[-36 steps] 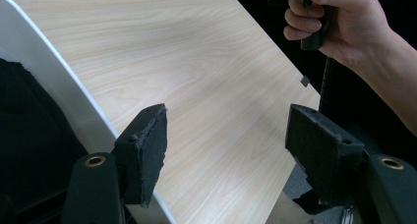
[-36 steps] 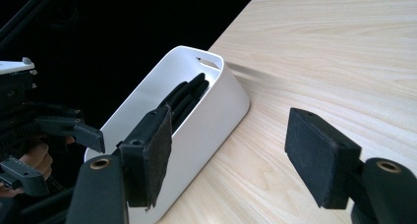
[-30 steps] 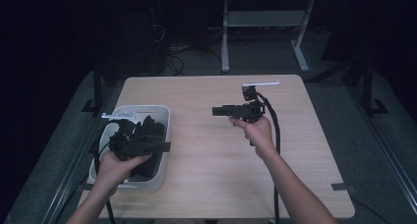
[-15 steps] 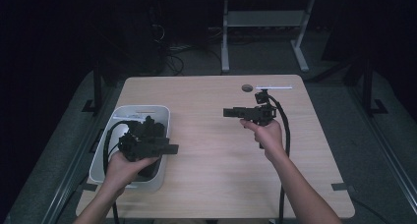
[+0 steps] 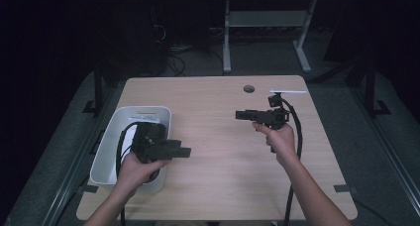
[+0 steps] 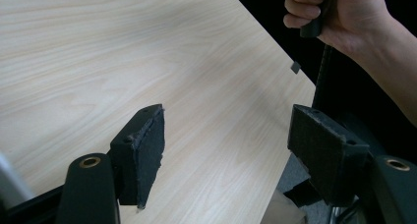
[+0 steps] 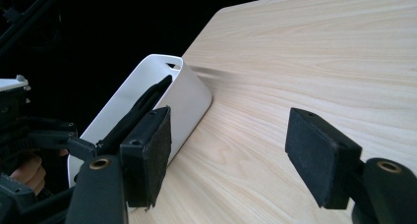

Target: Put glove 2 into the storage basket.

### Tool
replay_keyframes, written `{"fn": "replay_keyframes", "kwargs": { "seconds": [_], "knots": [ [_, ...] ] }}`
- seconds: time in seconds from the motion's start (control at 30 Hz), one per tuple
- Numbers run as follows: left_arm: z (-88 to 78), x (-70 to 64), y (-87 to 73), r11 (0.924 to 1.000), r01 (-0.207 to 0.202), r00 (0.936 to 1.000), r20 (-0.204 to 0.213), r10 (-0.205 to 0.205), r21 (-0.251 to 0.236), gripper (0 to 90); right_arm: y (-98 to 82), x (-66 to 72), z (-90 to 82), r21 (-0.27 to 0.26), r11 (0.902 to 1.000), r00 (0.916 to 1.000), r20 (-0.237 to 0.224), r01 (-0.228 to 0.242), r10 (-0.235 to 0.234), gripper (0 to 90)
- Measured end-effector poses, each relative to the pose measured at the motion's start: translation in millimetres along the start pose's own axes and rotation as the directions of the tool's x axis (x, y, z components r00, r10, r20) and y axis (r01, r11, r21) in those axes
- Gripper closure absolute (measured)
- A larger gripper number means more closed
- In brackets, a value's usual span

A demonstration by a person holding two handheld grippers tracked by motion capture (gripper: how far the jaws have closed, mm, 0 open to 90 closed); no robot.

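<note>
dark room, wooden table (image 5: 218, 137), white bin (image 5: 111, 141) at left, left gripper (image 6: 226, 145) and right gripper (image 7: 228, 150) both spread wide, empty

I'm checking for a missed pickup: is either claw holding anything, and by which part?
Nothing is held: the left claw and the right claw both stand open over bare table.

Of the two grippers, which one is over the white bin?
The left gripper: its body and hand hang above the white bin at the table's left edge. The right gripper is held over bare wooden table, far from it.
</note>
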State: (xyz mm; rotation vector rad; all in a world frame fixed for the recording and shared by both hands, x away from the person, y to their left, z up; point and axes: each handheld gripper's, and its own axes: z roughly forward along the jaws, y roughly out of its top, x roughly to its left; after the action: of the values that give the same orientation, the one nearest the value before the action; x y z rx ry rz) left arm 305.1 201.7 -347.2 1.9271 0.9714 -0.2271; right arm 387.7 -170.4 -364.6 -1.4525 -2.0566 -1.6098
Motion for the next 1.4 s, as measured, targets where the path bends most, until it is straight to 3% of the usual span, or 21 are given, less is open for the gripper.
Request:
{"fn": "replay_keyframes", "kwargs": {
  "seconds": [1.23,1.4],
  "knots": [
    [51.6,-21.8,7.4,0.9972,-0.037,0.9982,0.049,0.034,0.064,28.1,-21.9,-28.3,-52.6,-0.030,0.9986,0.9979,0.045,-0.044,0.046,32.3],
    [59.0,-24.6,8.8,0.9962,-0.046,0.9975,0.057,0.042,0.073,28.1,-30.3,-37.0,-61.2,-0.035,0.9977,0.9968,0.054,-0.058,0.060,32.3]
  ]
}}
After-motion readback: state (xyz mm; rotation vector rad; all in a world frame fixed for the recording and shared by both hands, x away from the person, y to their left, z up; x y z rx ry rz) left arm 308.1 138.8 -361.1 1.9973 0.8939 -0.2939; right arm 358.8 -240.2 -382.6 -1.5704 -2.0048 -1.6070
